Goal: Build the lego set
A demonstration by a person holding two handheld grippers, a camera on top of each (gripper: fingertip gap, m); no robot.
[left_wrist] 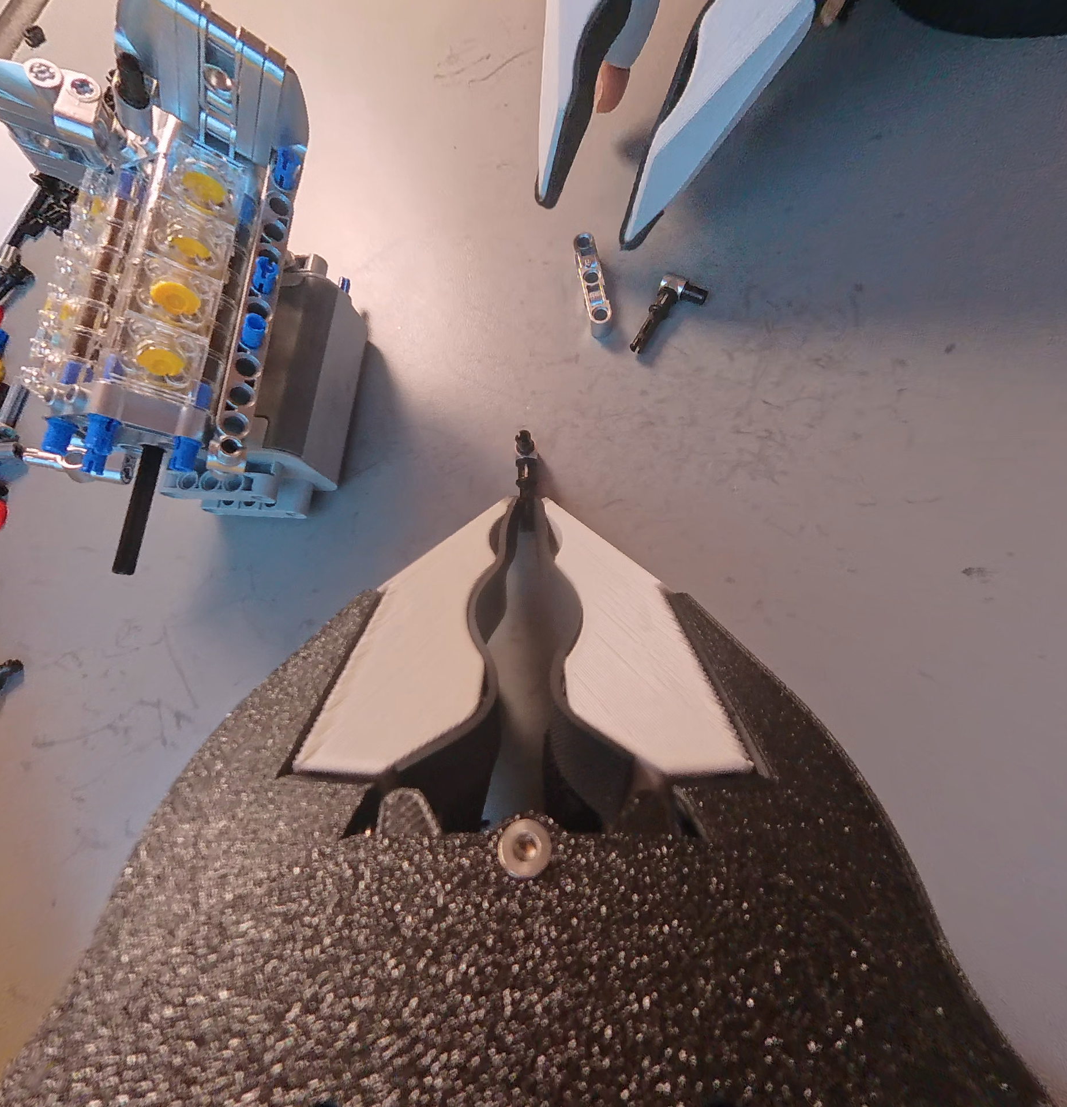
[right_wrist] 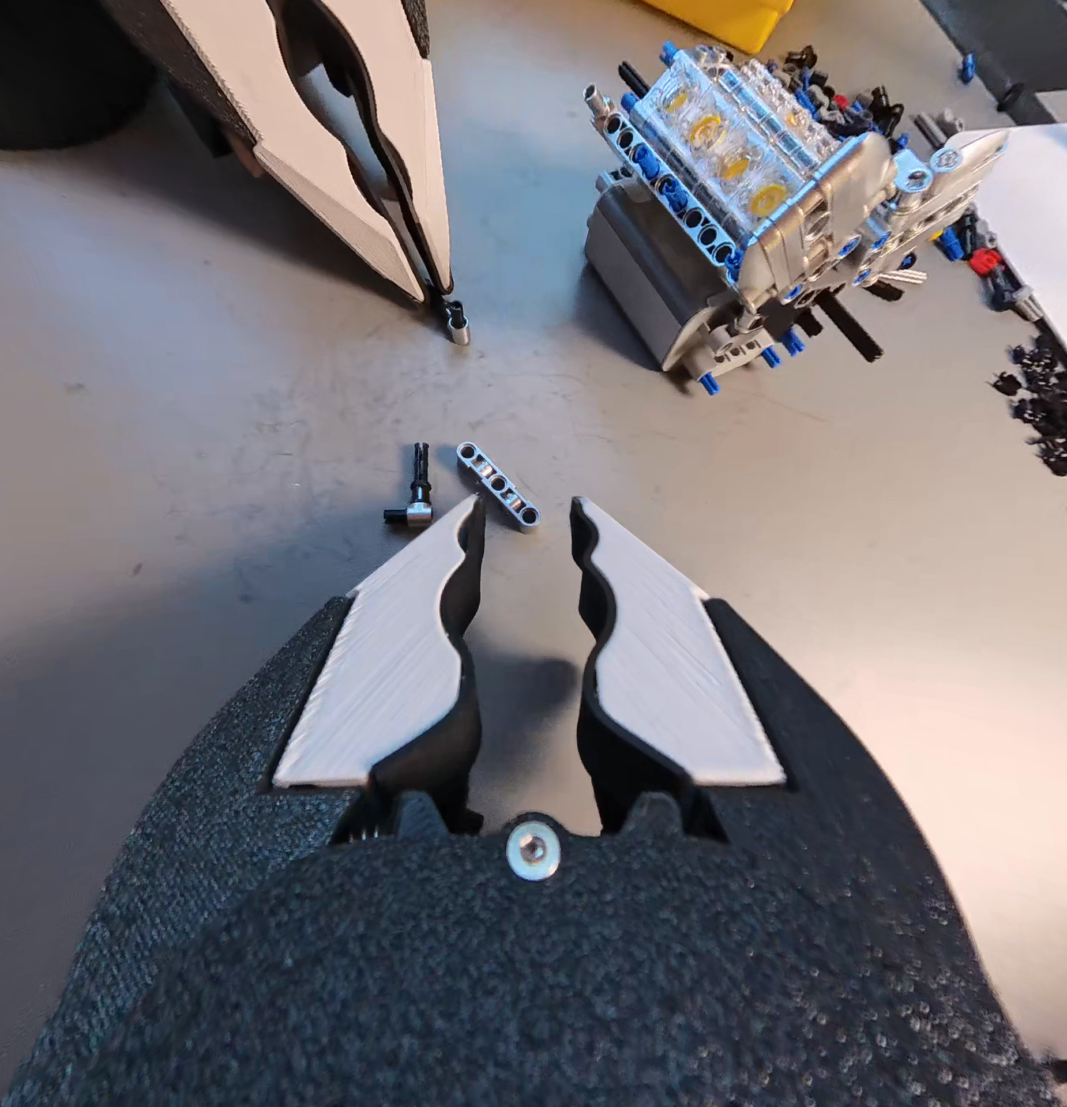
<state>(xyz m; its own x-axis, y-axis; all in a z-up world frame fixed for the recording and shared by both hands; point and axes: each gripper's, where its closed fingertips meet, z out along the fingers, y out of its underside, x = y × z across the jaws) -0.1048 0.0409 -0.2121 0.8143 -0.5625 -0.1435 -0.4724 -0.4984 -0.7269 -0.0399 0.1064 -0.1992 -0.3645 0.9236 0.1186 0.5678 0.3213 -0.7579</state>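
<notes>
A: What has the left gripper [left_wrist: 526, 502] got?

B: Its white fingers are pinched on a small black pin with a silver sleeve [right_wrist: 457, 323], low over the grey table [left_wrist: 819, 539] at frame centre.

A: And the right gripper [right_wrist: 526, 506]?

B: Parted, holding nothing. In its own view the left fingertip sits just beside a short grey beam with holes [right_wrist: 499, 488]; an elbow connector with black pins [right_wrist: 415, 497] lies just left of that.

A: Room to move?

B: Bare tabletop between the grippers. The brick-built engine model [left_wrist: 177, 287] fills the left wrist view's upper left, loose black pieces [right_wrist: 1046, 413] at the right wrist view's right edge.
</notes>
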